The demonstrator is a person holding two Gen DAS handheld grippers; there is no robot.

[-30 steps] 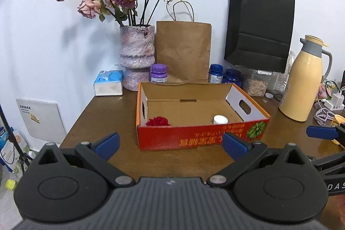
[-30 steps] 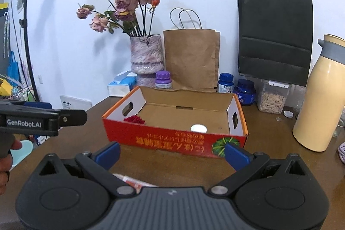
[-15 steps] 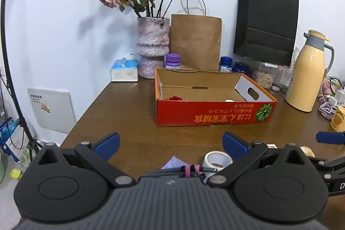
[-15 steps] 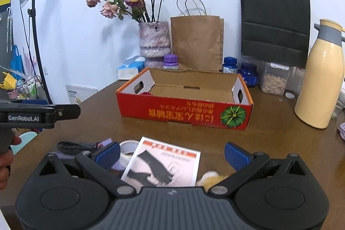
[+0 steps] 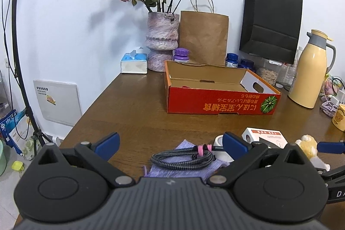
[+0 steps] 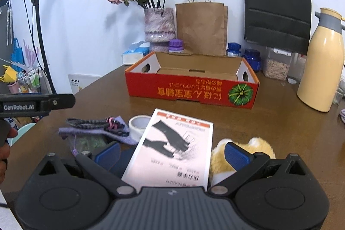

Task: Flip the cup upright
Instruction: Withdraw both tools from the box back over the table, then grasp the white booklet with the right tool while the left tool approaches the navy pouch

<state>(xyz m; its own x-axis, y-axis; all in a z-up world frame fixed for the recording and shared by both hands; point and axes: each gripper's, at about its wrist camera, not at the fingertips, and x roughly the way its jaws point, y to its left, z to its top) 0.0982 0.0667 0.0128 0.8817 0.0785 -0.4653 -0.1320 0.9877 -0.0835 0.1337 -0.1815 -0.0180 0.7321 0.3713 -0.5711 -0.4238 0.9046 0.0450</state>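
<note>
The open red cardboard box (image 5: 220,104) (image 6: 192,92) stands mid-table; its front wall hides its floor, so no cup shows inside it. A yellow mug with a bear print (image 5: 339,116) sits at the far right edge, partly cut off. My left gripper (image 5: 170,142) is open over a coiled cable (image 5: 183,157) on a purple cloth, holding nothing. My right gripper (image 6: 171,153) is open above a white glove packet (image 6: 172,150), also holding nothing. The left gripper's side (image 6: 36,101) shows in the right wrist view, held by a hand.
A tape roll (image 6: 139,123) and a plush toy (image 6: 243,148) lie near the front. Vase (image 5: 162,40), paper bags, jars and a tissue box line the back wall. A cream thermos (image 5: 310,70) stands at the right. A light stand (image 5: 15,46) is left of the table.
Both grippers have pulled back from the box toward the table's near edge. The cable, tape roll, packet and plush toy came into view. The white round thing inside the box is now hidden.
</note>
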